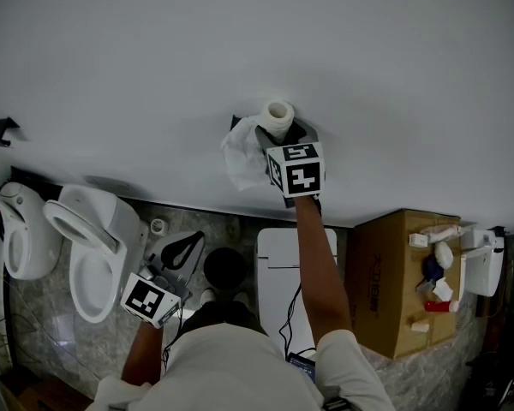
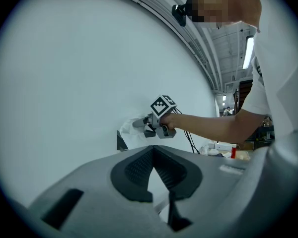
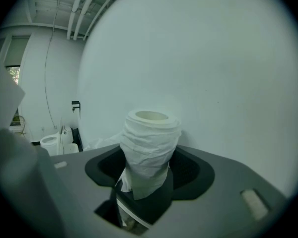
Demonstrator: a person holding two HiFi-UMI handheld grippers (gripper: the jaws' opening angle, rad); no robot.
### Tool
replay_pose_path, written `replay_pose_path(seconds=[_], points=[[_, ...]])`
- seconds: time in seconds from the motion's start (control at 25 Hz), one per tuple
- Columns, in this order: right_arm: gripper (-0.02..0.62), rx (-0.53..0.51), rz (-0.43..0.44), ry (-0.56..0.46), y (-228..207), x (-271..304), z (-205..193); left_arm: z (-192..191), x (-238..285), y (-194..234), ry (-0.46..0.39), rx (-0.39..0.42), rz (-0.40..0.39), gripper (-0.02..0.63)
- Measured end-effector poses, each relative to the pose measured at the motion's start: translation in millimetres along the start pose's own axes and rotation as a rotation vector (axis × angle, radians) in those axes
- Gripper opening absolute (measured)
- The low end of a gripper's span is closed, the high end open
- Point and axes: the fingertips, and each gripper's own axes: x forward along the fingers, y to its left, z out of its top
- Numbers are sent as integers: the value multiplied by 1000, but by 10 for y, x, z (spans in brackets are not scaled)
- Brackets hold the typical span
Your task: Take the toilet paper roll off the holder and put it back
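Right gripper (image 3: pixel 150 166): jaws spread wide and clamped on the toilet paper roll (image 1: pixel 278 118), which stands with its core upright and loose sheets hanging down. The roll is just beside the black holder (image 1: pixel 235 123) on the white wall (image 1: pixel 394 75). Left gripper (image 1: pixel 195 238): jaws together and empty, well below the holder. Toilet (image 1: pixel 90 247): below and left of the holder.

The right arm (image 1: pixel 319 264) is reaching straight out, and the right tool (image 3: pixel 149 157) is squeezing the roll (image 3: pixel 150 138) between its wide jaws. The left arm (image 1: pixel 142 354) is hanging low, and the left tool (image 2: pixel 153 157) is holding nothing, jaws together.
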Motion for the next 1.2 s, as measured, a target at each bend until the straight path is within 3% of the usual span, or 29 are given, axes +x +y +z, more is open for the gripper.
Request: replay_pose_path(seconds=[0.32,0.8,1.0,1.2], points=[[309,44,-3,-33,-44,-70,20,-58,-113,60,28,12,18,-2],[308,49,-1,-56,-67,-380,29,38,-65,-64,-9,9,-12,-2],[280,53,12,-95,50,-593,54,-19,-91,-52,13,10,-15,-1],[195,57,-2,-169,142,-949,53,-5,-76,-79,-2,2,-16,-2]])
